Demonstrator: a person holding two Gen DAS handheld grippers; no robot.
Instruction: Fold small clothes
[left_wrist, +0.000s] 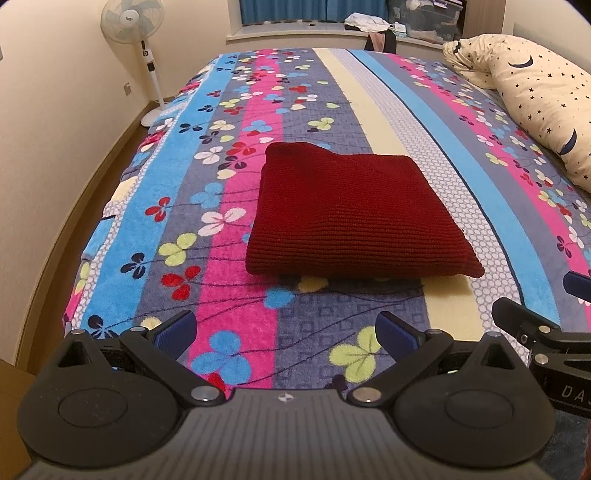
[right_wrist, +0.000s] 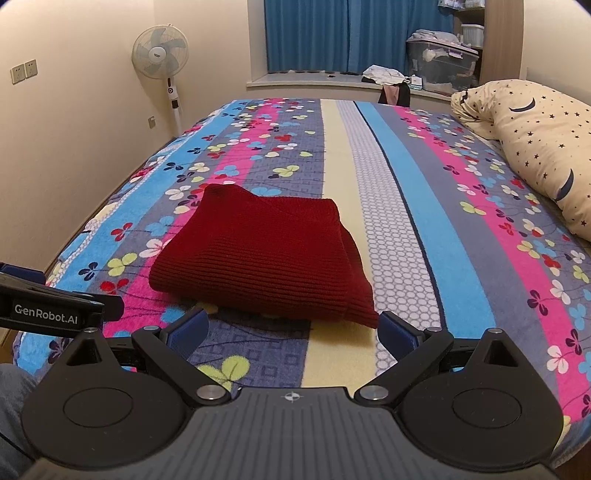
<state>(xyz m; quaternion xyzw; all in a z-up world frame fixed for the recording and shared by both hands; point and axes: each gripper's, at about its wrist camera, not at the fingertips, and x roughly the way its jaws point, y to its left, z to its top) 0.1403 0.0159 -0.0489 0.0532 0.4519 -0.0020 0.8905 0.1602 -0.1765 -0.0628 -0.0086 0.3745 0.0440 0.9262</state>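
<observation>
We hold both hand-held grippers, left (left_wrist: 286, 334) and right (right_wrist: 293, 334), spread wide and empty. The folded red sweater (left_wrist: 354, 214) lies on the bed (left_wrist: 207, 155) straight ahead, nearer the right one.

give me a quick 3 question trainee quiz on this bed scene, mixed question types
1. True or false: the red knit garment lies spread out flat and unfolded on the bedspread.
2. Multiple choice: the jaws of the left gripper are A) shut on the garment, B) open and holding nothing, C) out of view.
3. Short answer: in the right wrist view, what stands by the wall beyond the bed's far left corner?

Key
1. False: it sits folded into a compact bundle.
2. B; the right gripper is open and holding nothing too.
3. A white pedestal fan.
</observation>
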